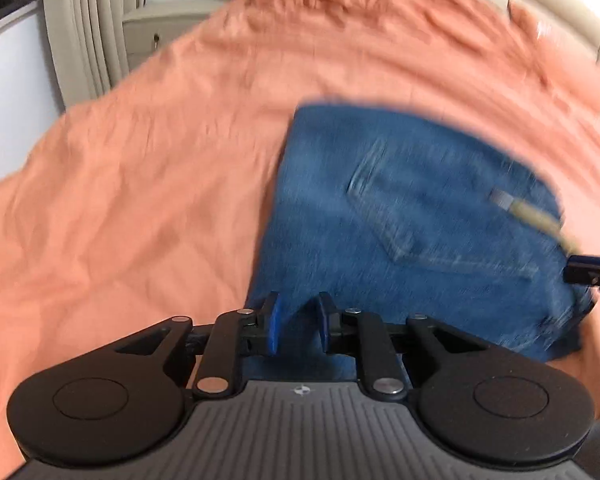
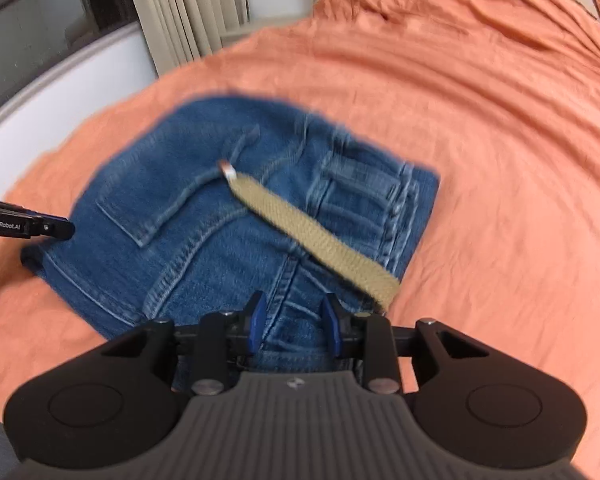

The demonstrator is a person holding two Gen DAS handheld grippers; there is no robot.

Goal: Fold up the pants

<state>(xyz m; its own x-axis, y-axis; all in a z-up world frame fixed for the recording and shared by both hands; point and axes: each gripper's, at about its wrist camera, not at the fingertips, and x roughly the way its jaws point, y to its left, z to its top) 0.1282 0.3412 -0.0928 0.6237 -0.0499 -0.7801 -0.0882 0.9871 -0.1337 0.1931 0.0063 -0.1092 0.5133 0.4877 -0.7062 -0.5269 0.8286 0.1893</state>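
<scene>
The jeans (image 2: 236, 216) lie folded in a compact stack on the bed (image 2: 500, 140), a tan belt (image 2: 312, 236) trailing across them toward 5 o'clock. The left tool (image 1: 296, 326) hangs over their 7 o'clock corner, the right tool (image 2: 294, 326) over their near edge; both stand slightly open, gripping nothing.

We note the pants (image 2: 204, 216) as blue denim, coarse weave, pale raised stitching. The belt (image 2: 320, 236) is tan woven webbing, matt. The bed sheet (image 2: 480, 160) beneath the pants is orange cloth, matt, creased. The right tool (image 2: 294, 326) has matt black plastic with blue pads (image 2: 257, 326).
</scene>
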